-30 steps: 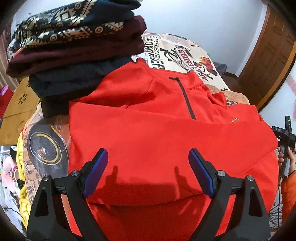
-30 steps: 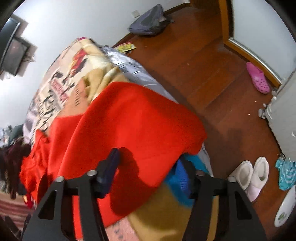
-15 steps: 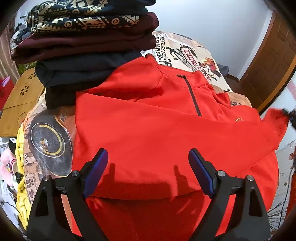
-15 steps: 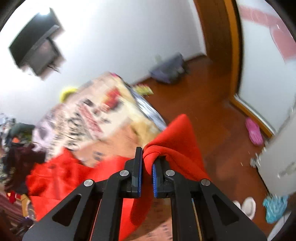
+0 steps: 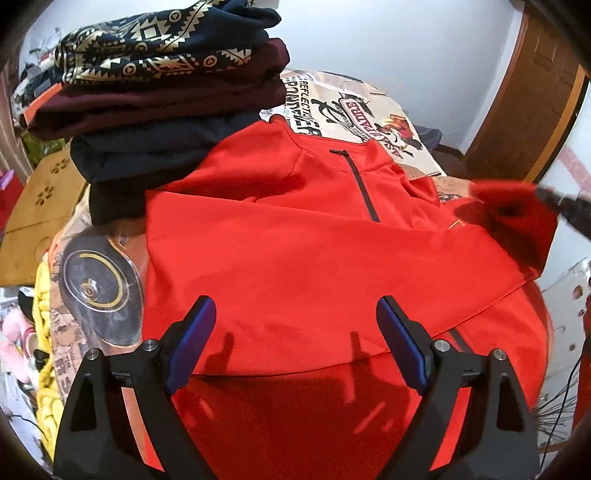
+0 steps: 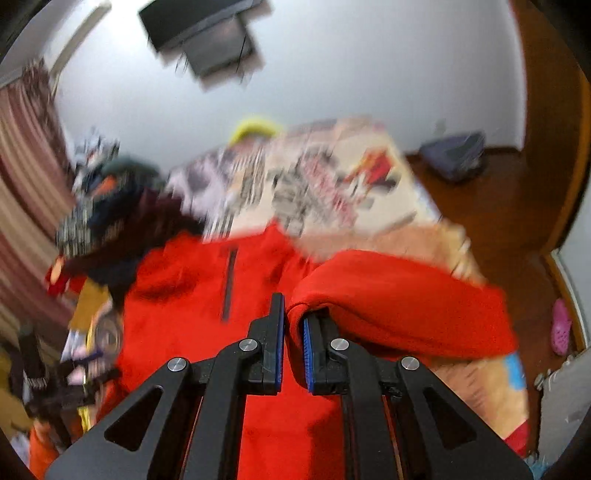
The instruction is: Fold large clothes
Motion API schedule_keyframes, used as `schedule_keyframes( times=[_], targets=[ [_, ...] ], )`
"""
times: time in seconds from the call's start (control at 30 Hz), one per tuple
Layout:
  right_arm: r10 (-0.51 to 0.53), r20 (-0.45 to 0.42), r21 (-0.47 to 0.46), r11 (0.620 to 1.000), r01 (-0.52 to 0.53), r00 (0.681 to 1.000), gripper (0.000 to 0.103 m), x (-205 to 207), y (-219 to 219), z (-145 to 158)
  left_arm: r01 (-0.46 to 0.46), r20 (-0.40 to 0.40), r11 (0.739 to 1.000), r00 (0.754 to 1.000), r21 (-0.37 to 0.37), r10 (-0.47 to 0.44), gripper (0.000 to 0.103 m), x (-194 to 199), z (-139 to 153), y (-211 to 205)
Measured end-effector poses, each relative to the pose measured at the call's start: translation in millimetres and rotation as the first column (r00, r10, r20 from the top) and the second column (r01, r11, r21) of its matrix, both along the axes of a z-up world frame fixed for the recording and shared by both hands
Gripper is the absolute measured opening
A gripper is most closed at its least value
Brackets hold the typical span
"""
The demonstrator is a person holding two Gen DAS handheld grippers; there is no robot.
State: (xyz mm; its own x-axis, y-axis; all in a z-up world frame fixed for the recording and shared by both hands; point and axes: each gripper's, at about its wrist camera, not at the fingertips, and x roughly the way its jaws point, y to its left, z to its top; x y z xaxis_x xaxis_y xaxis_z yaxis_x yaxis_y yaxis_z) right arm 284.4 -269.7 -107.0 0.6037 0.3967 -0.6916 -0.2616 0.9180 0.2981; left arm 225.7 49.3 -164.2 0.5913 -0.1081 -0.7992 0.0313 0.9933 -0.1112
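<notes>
Two blue-padded fingers of the left gripper (image 5: pixel 295 343) stand wide apart in the left wrist view, with nothing between them, hovering over the lower part of a red zip-neck top (image 5: pixel 314 258). That top lies face up on a printed bedspread (image 5: pixel 354 107), its collar toward the far wall and its short dark zip (image 5: pixel 360 184) running down from the neck. One sleeve is folded across the chest as a broad band. At the right edge a blurred bunch of the red cloth is lifted off the bed, and the dark tip of the right gripper (image 5: pixel 565 206) meets it there. Just beside the top's far left shoulder, touching it, sits a stack of folded clothes (image 5: pixel 166 96): a navy piece with gold patterning on top, maroon beneath, dark navy below that. A wooden door (image 5: pixel 532 103) shows at the far right.

From the right wrist view, which is smeared with motion, the right gripper (image 6: pixel 293 332) has its jaws drawn nearly together, pinching a fold of the red top (image 6: pixel 399 302); the held sleeve (image 6: pixel 406 306) bulges out to the right of the pads. The rest of the garment spreads below and to the left, zip visible. A pink clog (image 6: pixel 561 326) lies on the wooden floor (image 6: pixel 517 206), and a dark screen (image 6: pixel 199 33) hangs on the white wall.
</notes>
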Motion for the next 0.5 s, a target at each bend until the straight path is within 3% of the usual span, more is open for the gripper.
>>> schedule_keyframes(
  times=[0.1,0.2,0.3,0.43,0.5],
  targets=[
    [0.052,-0.114,-0.046,0.997,-0.058,0.992,0.008,-2,19,-36,0.012,-0.008,1.0,1.0,0.012,-0.012,0.088,-2,-2,-2],
    [0.104,-0.197,-0.1,0.987,-0.126,0.975,0.009,-11,29,-53,0.017,-0.019,1.0,1.0,0.003,-0.017,0.088,-3,-6,-3],
    [0.127,-0.18,-0.164,0.974,-0.157,0.975,0.014,-23,32,-45,0.012,-0.028,1.0,1.0,0.009,-0.012,0.088,-1,-9,-4],
    [0.116,-0.113,-0.131,0.983,-0.13,0.987,0.047,-35,14,-19,0.008,-0.043,1.0,0.999,-0.007,-0.008,0.088,3,-14,-7],
    [0.073,-0.062,-0.119,0.99,-0.08,0.995,0.056,-37,4,-8,0.008,-0.045,1.0,0.999,-0.016,-0.009,0.088,5,-15,-8]
  ],
)
